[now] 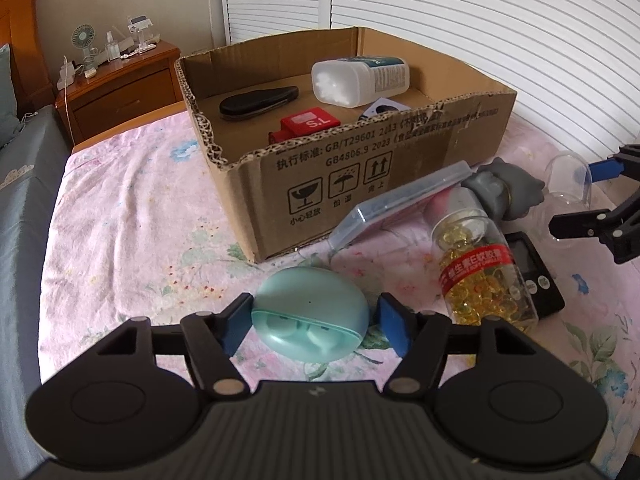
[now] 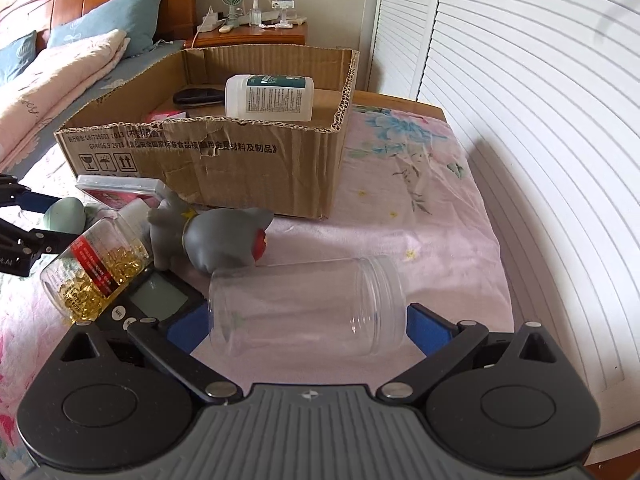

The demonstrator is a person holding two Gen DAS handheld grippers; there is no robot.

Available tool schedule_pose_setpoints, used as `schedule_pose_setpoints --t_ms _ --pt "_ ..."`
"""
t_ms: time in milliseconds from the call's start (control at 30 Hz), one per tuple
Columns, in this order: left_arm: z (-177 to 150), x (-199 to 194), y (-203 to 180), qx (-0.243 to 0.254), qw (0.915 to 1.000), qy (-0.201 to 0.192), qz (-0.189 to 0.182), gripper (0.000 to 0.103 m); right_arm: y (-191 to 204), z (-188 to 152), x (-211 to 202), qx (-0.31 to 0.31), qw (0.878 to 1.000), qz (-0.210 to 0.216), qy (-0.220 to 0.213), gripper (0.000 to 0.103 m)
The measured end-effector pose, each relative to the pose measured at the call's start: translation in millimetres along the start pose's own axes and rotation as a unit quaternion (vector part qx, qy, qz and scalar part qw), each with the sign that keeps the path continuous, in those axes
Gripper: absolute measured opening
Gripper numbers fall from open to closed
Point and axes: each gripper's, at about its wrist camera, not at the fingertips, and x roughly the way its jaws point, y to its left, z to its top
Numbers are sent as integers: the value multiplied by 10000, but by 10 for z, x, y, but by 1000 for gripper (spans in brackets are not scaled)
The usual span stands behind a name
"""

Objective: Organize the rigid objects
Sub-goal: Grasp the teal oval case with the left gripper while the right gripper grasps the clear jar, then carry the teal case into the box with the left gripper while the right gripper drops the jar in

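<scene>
A mint earbud case [image 1: 310,322] lies on the pink sheet between the open fingers of my left gripper [image 1: 316,326], with small gaps at each pad. A clear empty jar [image 2: 306,306] lies on its side between the open fingers of my right gripper [image 2: 304,326]; it also shows in the left wrist view [image 1: 570,178]. The cardboard box [image 1: 320,192] holds a white bottle [image 1: 360,80], a black case [image 1: 258,104] and a red block [image 1: 310,124]. The box also shows in the right wrist view [image 2: 208,168].
Beside the box lie a jar of yellow capsules [image 1: 482,268], a grey toy [image 1: 502,192], a flat clear case [image 1: 404,204] and a black timer [image 1: 532,276]. A wooden nightstand [image 1: 120,88] stands behind. White louvred doors [image 2: 540,120] run along the right.
</scene>
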Motion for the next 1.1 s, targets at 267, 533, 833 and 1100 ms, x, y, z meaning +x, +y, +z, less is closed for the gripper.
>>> schedule_pose_setpoints --t_ms 267,533,833,1100 --pt "32 -21 51 47 9999 141 -78 60 28 42 -34 -141 9998 -93 102 94" --pt "58 -155 48 137 9995 248 -113 60 10 98 -240 -406 9991 86 -8 94" --pt "109 -316 19 292 9993 242 -47 60 45 130 -413 -660 9976 173 -127 94" --pt "295 -558 -4 485 9986 168 -140 60 101 342 -571 -882 9944 379 -448 94"
